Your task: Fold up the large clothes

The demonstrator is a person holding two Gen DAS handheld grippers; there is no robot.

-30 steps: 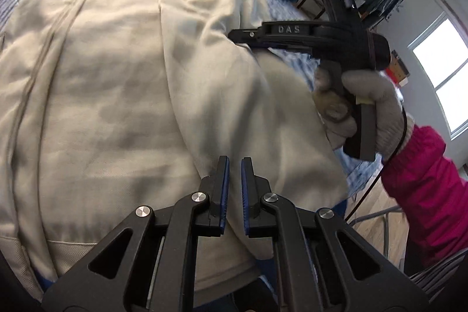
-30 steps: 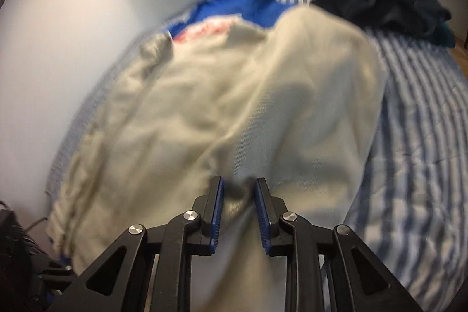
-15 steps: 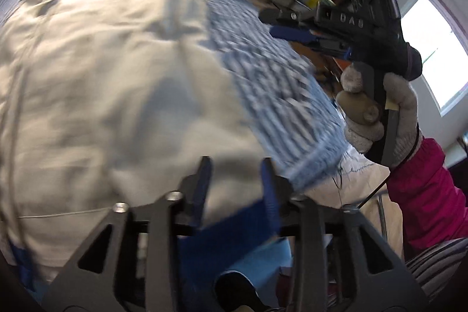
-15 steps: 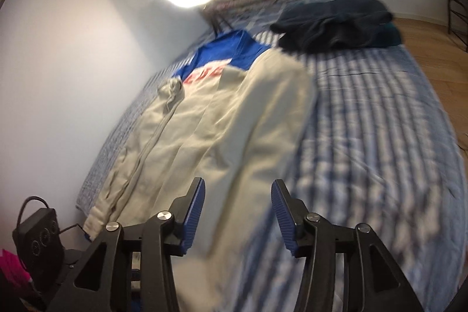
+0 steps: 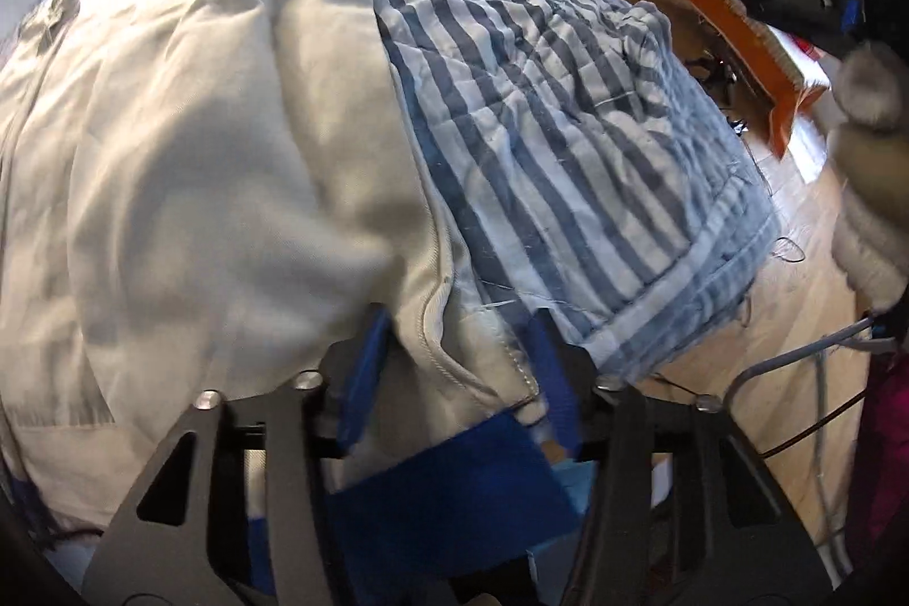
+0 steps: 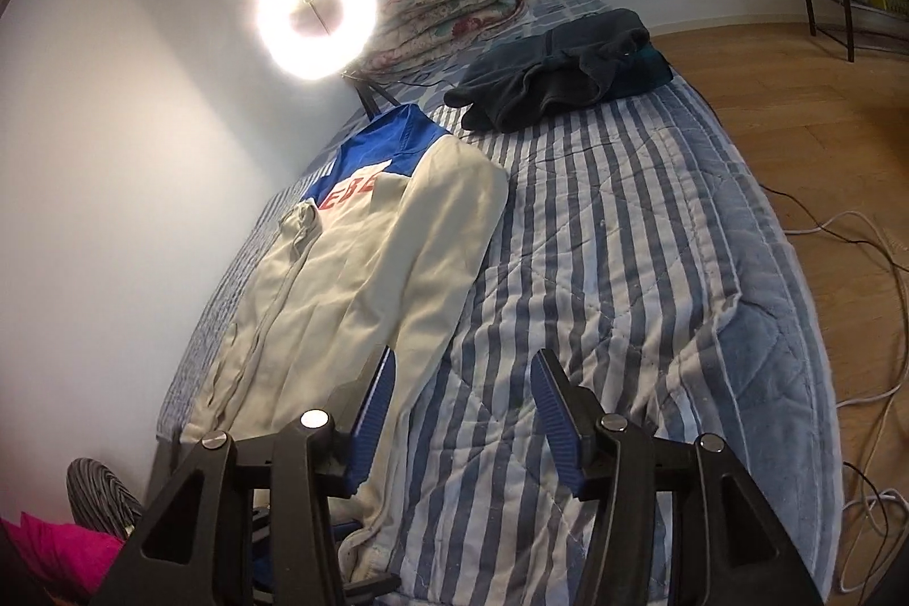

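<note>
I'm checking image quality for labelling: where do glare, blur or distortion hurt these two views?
Right wrist view: the ring light blows out white, and fisheye bends the striped quilt. Left wrist view: the cream jacket is softly blurred, and the gloved hand at the right edge is smeared.

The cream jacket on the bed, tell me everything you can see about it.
The cream jacket looks like soft woven cotton, with a blue yoke and collar, partly hidden red lettering and a front zipper. It lies flat lengthwise on the striped quilt, one side folded inward along a long straight edge. Its ribbed hem reaches the bed's near end, between the fingers of the open left gripper. The right gripper is open above the quilt.
</note>
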